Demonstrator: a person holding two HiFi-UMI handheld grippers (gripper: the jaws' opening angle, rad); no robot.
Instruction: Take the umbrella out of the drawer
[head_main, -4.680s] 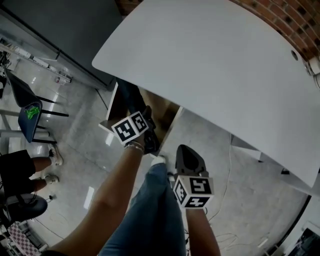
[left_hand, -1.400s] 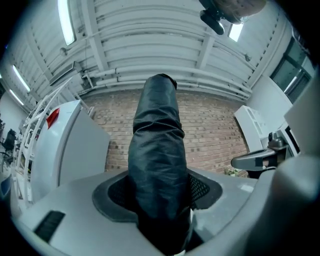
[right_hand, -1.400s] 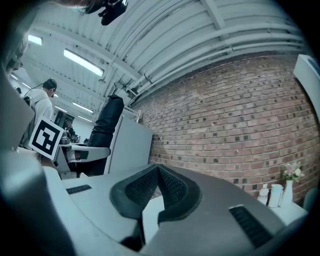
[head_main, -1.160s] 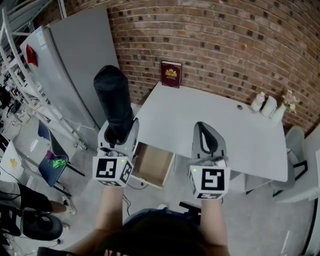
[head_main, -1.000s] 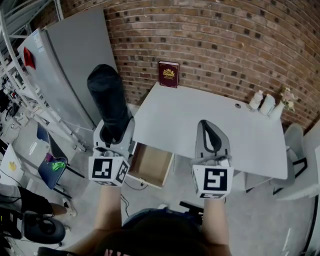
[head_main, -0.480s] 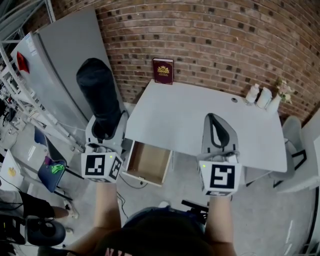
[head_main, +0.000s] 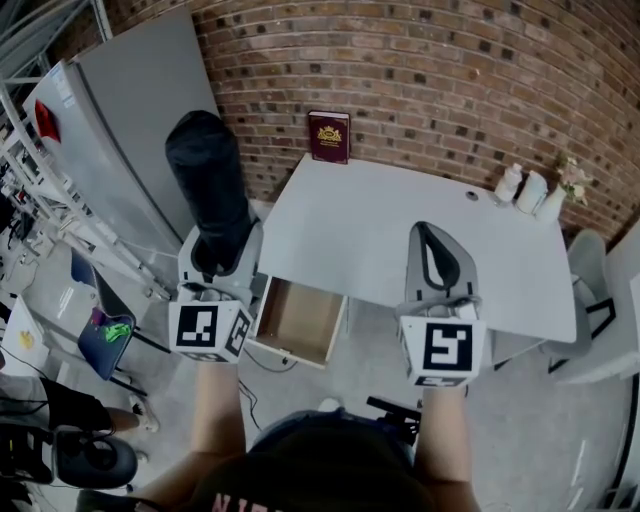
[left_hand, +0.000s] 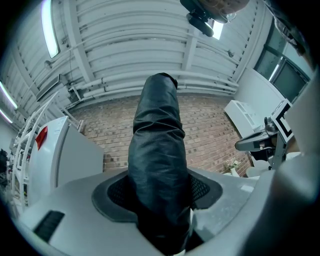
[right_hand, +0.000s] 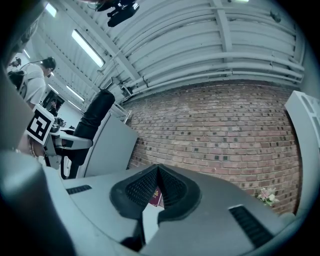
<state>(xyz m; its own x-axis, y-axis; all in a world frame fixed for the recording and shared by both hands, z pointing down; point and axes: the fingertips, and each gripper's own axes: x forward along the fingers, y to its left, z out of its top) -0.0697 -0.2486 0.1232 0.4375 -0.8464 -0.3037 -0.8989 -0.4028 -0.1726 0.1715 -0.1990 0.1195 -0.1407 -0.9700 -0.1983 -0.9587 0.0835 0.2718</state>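
Note:
A black folded umbrella (head_main: 205, 185) stands upright in the air to the left of the white table (head_main: 400, 225). My left gripper (head_main: 220, 250) is shut on its lower end. In the left gripper view the umbrella (left_hand: 157, 160) fills the gap between the jaws and hides their tips. Below it the wooden drawer (head_main: 298, 322) is pulled out under the table's left end, with nothing showing inside. My right gripper (head_main: 436, 238) hovers over the table's front edge, shut and empty. Its tips (right_hand: 159, 172) meet in the right gripper view.
A dark red book (head_main: 328, 136) leans on the brick wall at the table's back. White bottles (head_main: 522, 188) and small flowers (head_main: 573, 185) stand at the back right corner. A grey cabinet (head_main: 130, 110) is at the left, and a chair (head_main: 100, 335) stands below it.
Since the earliest frame the left gripper has come up from the drawer with the umbrella in it. Over the last second both grippers have hardly moved.

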